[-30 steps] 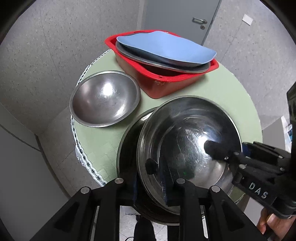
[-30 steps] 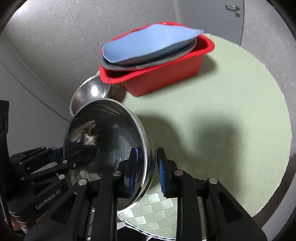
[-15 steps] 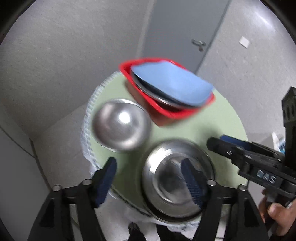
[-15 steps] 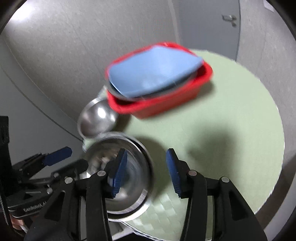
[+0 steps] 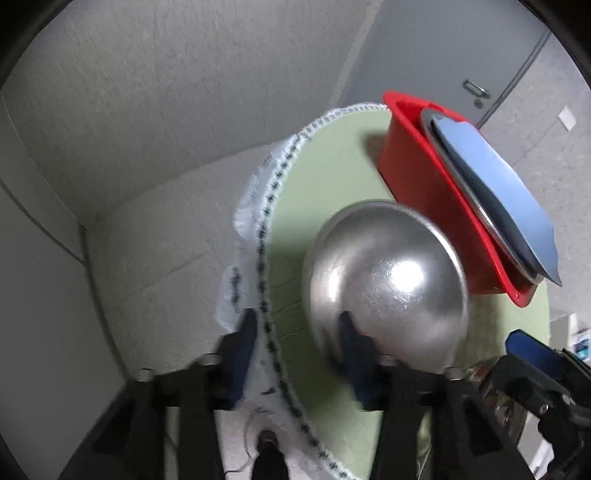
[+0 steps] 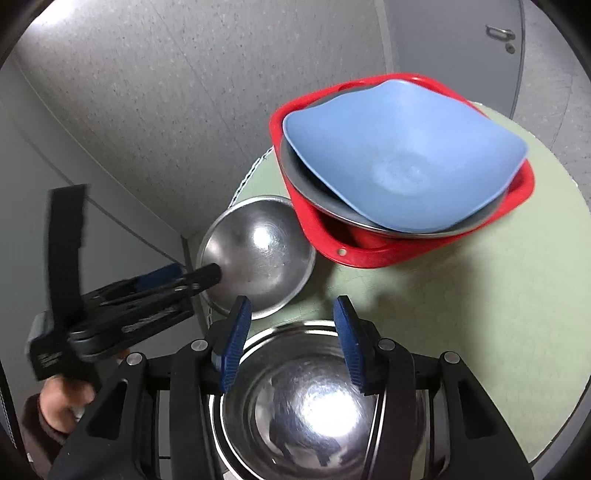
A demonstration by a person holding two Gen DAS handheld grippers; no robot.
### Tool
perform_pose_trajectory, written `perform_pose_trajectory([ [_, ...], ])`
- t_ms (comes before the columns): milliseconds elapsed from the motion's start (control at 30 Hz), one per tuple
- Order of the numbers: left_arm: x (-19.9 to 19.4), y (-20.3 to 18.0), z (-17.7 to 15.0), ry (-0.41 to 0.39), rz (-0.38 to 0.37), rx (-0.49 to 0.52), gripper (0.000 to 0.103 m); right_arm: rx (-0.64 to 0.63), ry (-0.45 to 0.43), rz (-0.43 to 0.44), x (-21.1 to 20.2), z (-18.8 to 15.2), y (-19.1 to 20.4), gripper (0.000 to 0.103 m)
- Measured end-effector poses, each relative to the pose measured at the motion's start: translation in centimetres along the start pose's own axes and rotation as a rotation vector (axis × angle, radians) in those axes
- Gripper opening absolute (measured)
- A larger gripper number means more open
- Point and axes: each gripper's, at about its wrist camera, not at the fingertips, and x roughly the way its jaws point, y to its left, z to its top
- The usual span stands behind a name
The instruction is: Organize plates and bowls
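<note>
A small steel bowl [image 5: 388, 288] sits on the green round table [image 5: 325, 173], also in the right wrist view [image 6: 258, 251]. My left gripper [image 5: 295, 332] is open, one finger over the bowl's near rim, the other off the table edge; it shows in the right wrist view [image 6: 192, 277]. My right gripper [image 6: 291, 332] is open and empty above a stack of large steel bowls [image 6: 314, 406]. A red tub [image 6: 369, 251] holds a steel plate [image 6: 306, 181] and a blue plate [image 6: 399, 155].
The table's lace-trimmed edge [image 5: 266, 266] falls off to the left over grey floor. A grey door [image 6: 498, 33] stands behind. My right gripper shows at the lower right of the left wrist view [image 5: 532, 350].
Both grippers let go of the large steel bowl and opened. The left gripper swung left to the small bowl. The right gripper rose above the stacked bowls.
</note>
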Motion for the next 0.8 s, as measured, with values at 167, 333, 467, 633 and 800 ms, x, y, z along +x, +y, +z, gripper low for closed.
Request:
perform_pose_trajectory([
  [167, -0.2, 0.6, -0.5, -0.009, -0.046, 0.037, 0.015, -0.001, 0.020, -0.020, 1.2, 0.5, 0.4, 0.055],
  [333, -0.6, 2.5, -1.0, -0.014, -0.079, 0.030, 0.015, 0.001, 0.042, -0.047, 2.7, 1.4, 0.8, 0.055],
  [467, -1.0, 3.2, -1.3, -0.019, -0.092, 0.028, 0.015, -0.010, 0.065, -0.054, 3.8, 2.1, 1.2, 0.053],
  [633, -2.0, 2.9, -1.7, -0.037, -0.079, 0.049, 0.013, -0.037, 0.094, -0.021, 5.1, 2.4, 1.7, 0.011],
  [800, -5.3, 1.7, -2.3, -0.104, -0.078, 0.055, 0.013, -0.047, 0.026, 0.028, 3.0, 2.7, 1.5, 0.010],
])
